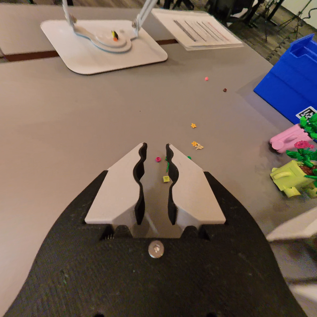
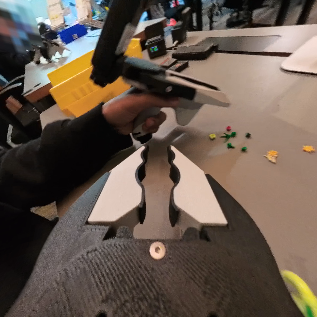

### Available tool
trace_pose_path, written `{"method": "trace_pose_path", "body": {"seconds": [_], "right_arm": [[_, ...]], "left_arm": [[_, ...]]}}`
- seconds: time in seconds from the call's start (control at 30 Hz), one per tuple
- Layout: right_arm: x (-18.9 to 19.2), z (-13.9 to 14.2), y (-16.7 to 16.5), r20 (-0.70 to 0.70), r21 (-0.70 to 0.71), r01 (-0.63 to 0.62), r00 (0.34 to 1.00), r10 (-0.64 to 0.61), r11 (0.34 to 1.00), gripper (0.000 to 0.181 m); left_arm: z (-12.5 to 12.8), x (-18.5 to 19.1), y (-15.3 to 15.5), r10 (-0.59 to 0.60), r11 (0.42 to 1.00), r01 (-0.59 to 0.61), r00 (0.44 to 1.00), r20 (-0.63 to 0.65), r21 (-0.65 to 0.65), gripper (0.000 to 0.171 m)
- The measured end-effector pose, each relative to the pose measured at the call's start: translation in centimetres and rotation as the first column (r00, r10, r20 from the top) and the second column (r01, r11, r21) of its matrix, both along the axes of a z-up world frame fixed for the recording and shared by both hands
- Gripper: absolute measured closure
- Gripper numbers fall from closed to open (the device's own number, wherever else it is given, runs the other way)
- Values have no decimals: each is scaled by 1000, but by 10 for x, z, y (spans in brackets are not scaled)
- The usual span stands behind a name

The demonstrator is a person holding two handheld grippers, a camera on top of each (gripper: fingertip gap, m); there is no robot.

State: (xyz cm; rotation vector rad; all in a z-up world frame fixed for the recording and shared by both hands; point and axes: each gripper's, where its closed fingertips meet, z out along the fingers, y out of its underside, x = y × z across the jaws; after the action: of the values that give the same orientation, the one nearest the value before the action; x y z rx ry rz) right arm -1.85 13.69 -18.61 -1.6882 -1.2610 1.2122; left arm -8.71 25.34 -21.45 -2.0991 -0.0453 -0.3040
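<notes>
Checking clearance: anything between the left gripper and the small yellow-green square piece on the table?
Nothing visible. The left gripper is open above the grey table; the yellow-green square piece shows in its gap, beside a green stem and pink round piece.

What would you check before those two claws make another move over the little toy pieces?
1. Left claw empty: ok, its jaws stand apart with nothing between them.
2. Right claw empty: ok, only bare table shows in its gap.
3. Pieces under the left claw visible: ok, the pink round piece, green stem and lime square tile lie apart on the grey table.
4. Claws clear of each other: ok, in the right wrist view the left one hangs apart, higher up.
5. Left claw's height above the pieces: cannot tell.
</notes>
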Motion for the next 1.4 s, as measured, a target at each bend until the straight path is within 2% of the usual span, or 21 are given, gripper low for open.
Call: {"method": "trace_pose_path", "body": {"seconds": [0.07, 0.1, 0.2, 0.27, 0.3, 0.37, 0.47, 0.53, 0.6, 0.73, 0.9, 1.03, 1.13, 1.23, 1.3, 1.4], "right_arm": [[9, 22, 18, 19, 1, 62, 998, -62, 998, 161], [17, 39, 32, 19, 45, 97, 995, -98, 994, 164], [46, 99, 97, 15, 230, 228, 971, -238, 946, 168], [64, 128, 149, 45, 317, 281, 950, -310, 906, 166], [72, 132, 177, 99, 344, 287, 936, -339, 894, 166], [85, 112, 228, 285, 334, 254, 891, -354, 908, 165], [99, 53, 265, 566, 102, 193, 795, -217, 976, 153], [102, 21, 271, 642, -54, 198, 757, -118, 979, 150], [104, -6, 278, 707, -106, 213, 703, -77, 971, 148], [112, -48, 295, 832, -50, 236, 547, -90, 970, 151], [122, -72, 303, 894, -28, 262, 438, -94, 965, 155], [122, -77, 306, 887, -44, 279, 452, -91, 959, 159], [123, -78, 309, 883, -41, 277, 460, -95, 960, 173], [124, -77, 303, 883, -61, 257, 464, -68, 965, 176], [122, -70, 297, 878, -65, 239, 476, -58, 969, 176], [102, -41, 275, 834, -110, 175, 552, -5, 978, 176]], "left_arm": [[8, -2, -7, 14, 998, -11, 999, -42, 65, 154], [16, -2, -9, 19, 992, -12, 998, -57, 129, 158], [47, -7, -8, 85, 933, -59, 995, -56, 355, 170], [50, 4, -8, 32, 923, -20, 999, -26, 384, 166], [47, 6, -7, 18, 927, -7, 1000, -26, 376, 164], [43, 7, -7, 19, 929, -11, 1000, -19, 371, 164], [49, 7, -8, 10, 917, -16, 1000, 18, 398, 164], [54, 7, -9, 2, 913, -16, 999, 33, 408, 164], [58, 5, -9, 8, 907, -25, 999, 41, 421, 164], [51, 2, -8, 11, 915, -30, 999, 50, 402, 164], [47, -4, -8, 13, 917, -46, 996, 86, 397, 164], [46, -5, -7, 7, 920, -50, 994, 109, 390, 163], [46, -4, -6, 3, 921, -46, 994, 111, 387, 163], [46, -5, -5, 1, 922, -49, 992, 123, 385, 163], [45, -6, -5, 1, 923, -54, 990, 139, 382, 163], [45, -8, -5, 3, 923, -65, 987, 163, 379, 163]]}}
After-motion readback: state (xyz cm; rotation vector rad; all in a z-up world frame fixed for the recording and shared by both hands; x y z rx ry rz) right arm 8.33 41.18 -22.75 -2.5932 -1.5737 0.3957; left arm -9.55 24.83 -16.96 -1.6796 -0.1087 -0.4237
